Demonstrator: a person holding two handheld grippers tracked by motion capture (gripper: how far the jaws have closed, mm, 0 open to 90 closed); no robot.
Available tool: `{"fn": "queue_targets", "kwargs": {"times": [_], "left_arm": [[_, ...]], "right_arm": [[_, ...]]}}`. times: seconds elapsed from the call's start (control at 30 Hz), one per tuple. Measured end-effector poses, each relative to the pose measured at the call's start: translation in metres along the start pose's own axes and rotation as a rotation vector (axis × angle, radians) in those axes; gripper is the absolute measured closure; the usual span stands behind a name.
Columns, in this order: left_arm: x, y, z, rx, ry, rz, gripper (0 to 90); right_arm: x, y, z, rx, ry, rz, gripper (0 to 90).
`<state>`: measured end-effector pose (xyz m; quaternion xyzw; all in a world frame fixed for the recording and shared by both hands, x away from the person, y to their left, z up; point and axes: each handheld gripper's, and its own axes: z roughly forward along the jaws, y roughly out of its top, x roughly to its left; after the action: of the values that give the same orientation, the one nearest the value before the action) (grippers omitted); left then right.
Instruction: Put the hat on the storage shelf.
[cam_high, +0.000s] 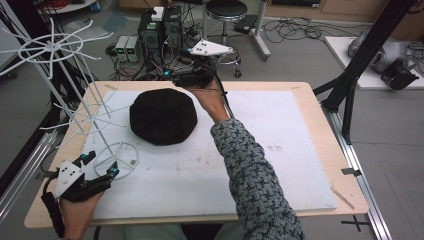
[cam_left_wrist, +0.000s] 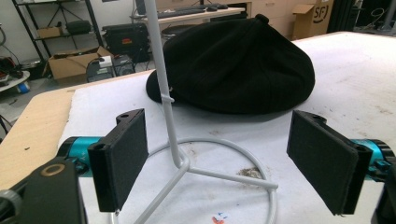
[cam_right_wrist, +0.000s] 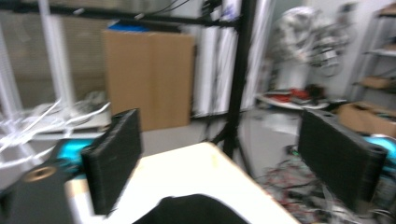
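A black cap (cam_high: 162, 116) lies on the white board (cam_high: 280, 150), left of centre. A white wire stand (cam_high: 82, 107) rises at the board's left, with its ring base (cam_high: 120, 160) flat on the board. My left gripper (cam_high: 102, 164) is at the near left, open, just short of that ring. In the left gripper view its jaws (cam_left_wrist: 224, 163) stand wide apart on either side of the stand's pole (cam_left_wrist: 163, 84), with the cap (cam_left_wrist: 238, 65) behind. My right gripper (cam_high: 172, 75) hovers over the cap's far edge. It is open (cam_right_wrist: 224, 163), with the cap (cam_right_wrist: 187, 210) below and nothing between its jaws.
The wire stand's upper spokes (cam_high: 50, 47) spread out above the table's left edge. A black frame post (cam_high: 360, 60) stands at the right of the table. Computers, cables and a stool (cam_high: 226, 10) are on the floor beyond the far edge.
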<state>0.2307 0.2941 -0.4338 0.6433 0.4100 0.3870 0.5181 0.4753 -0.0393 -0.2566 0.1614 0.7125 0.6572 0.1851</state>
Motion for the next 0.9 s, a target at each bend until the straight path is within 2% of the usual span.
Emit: {"fn": "queue_targets", "kwargs": {"times": [0.07,0.1,0.17,0.23,0.27,0.33,0.37,0.43,0.47,0.53,0.67,0.77,0.9], "left_arm": [[0.001,0.0,-0.001,0.002,0.001,0.004,20.5],[0.001,0.0,-0.001,0.001,0.001,0.003,20.5],[0.002,-0.001,-0.001,0.002,0.002,0.002,20.5],[0.001,-0.001,-0.001,0.001,0.003,-0.002,20.4],[0.001,-0.001,-0.002,0.0,0.003,-0.003,20.4],[0.002,0.0,-0.002,-0.001,0.001,-0.001,20.5],[0.002,0.0,-0.002,-0.002,0.0,-0.001,20.5],[0.002,0.0,-0.002,0.0,-0.001,-0.006,20.5],[0.002,-0.001,-0.001,-0.002,-0.003,-0.01,20.5],[0.002,-0.001,-0.001,0.0,-0.004,-0.008,20.5],[0.001,0.0,0.0,0.001,-0.006,-0.007,20.5],[0.001,0.0,0.0,0.001,-0.005,-0.007,20.5],[0.002,0.0,0.0,-0.001,-0.004,-0.01,20.5]], "right_arm": [[0.008,-0.013,0.018,0.04,0.058,-0.015,15.5],[0.01,-0.018,0.022,0.059,0.071,-0.023,15.5],[0.012,-0.023,0.028,0.078,0.083,-0.032,15.2],[0.014,-0.032,0.035,0.1,0.095,-0.008,14.8],[0.014,-0.039,0.041,0.133,0.096,-0.001,14.9],[0.015,-0.044,0.044,0.151,0.099,0.004,14.9],[0.017,-0.054,0.048,0.171,0.081,-0.02,17.0],[0.017,-0.059,0.048,0.164,0.071,-0.032,18.2],[0.014,-0.073,0.048,0.176,0.072,0.002,18.3],[0.013,-0.078,0.048,0.183,0.07,0.015,18.4],[0.012,-0.099,0.053,0.215,0.083,0.053,18.3],[0.019,-0.11,0.063,0.248,0.106,0.038,18.3],[0.025,-0.121,0.073,0.306,0.103,-0.004,18.3]]}}
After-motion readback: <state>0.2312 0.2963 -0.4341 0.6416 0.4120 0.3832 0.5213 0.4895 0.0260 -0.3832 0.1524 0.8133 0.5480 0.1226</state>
